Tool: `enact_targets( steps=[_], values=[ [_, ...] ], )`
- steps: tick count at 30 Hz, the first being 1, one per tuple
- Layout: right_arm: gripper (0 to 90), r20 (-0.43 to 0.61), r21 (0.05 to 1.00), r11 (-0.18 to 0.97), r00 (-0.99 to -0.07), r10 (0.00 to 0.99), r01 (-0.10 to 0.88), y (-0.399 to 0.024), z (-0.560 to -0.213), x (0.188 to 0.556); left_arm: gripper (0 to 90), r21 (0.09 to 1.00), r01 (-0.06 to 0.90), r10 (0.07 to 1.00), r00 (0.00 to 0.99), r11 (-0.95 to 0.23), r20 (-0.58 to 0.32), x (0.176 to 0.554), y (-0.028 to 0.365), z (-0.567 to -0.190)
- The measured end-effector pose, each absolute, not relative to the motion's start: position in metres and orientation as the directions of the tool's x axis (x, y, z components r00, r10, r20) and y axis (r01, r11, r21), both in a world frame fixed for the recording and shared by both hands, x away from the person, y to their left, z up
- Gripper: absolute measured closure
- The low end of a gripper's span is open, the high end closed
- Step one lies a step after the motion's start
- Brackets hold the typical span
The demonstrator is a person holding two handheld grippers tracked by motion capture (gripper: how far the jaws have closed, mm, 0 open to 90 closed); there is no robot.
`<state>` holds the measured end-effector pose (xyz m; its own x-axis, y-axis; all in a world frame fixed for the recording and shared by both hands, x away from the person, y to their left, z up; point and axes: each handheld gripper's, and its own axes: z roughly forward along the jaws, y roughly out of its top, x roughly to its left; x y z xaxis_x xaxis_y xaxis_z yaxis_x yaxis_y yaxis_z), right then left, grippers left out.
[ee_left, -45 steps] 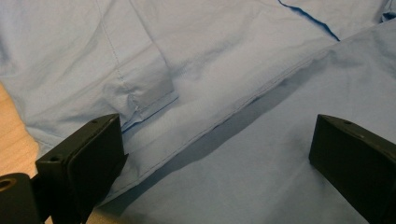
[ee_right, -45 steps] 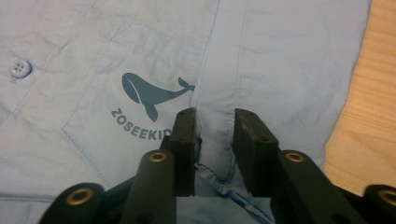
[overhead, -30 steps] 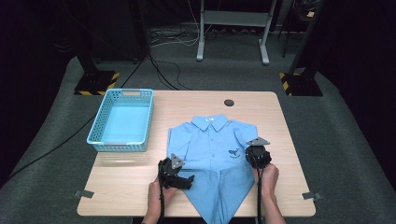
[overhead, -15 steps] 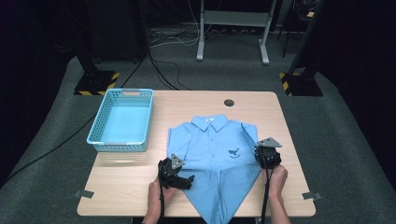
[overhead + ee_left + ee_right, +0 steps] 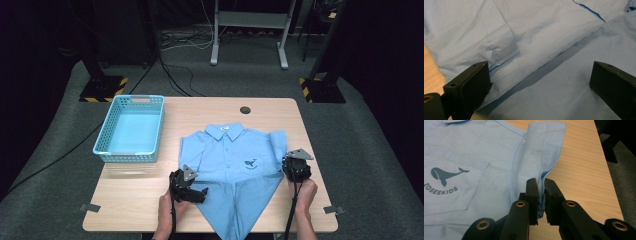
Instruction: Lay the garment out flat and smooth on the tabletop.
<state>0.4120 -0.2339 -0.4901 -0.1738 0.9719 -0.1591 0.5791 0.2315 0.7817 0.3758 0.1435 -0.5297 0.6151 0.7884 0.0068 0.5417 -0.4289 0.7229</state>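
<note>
right gripper view shows our right tongs point(image 5: 541, 195) clamped on the shirt point(image 5: 474, 157) sleeve edge; our left tongs point(image 5: 539, 87) sit spread apart over its folded hem.

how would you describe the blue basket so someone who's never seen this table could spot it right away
Start at the wooden table and look to its far left corner. The blue basket sits there, left of the flat blue shirt; unlike the shirt, it is a rigid, empty, open tray with perforated walls.
</note>
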Motion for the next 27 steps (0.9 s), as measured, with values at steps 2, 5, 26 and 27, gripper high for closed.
enact_targets(
  steps=[2, 5, 26, 27],
  values=[
    [82.0, -0.153, 0.78, 0.219, -0.16, 0.975, 0.586, -0.239, -0.491, 0.411, 2.8, 0.723, 0.542, 0.788, 0.615, -0.429, 0.007, 0.376, 0.143, -0.53],
    [78.3, -0.127, 0.778, 0.182, -0.133, 0.983, 0.602, -0.249, -0.493, 0.41, 2.9, 0.723, 0.541, 0.788, 0.615, -0.429, 0.008, 0.376, 0.143, -0.53],
    [22.2, -0.005, 0.779, 0.094, -0.143, 0.99, 0.62, -0.25, -0.493, 0.404, 2.8, 0.723, 0.542, 0.789, 0.615, -0.428, 0.006, 0.376, 0.143, -0.53],
    [20.9, -0.009, 0.775, 0.111, -0.164, 0.986, 0.622, -0.244, -0.493, 0.406, 2.8, 0.723, 0.542, 0.789, 0.615, -0.429, 0.006, 0.376, 0.143, -0.53]
  ],
)
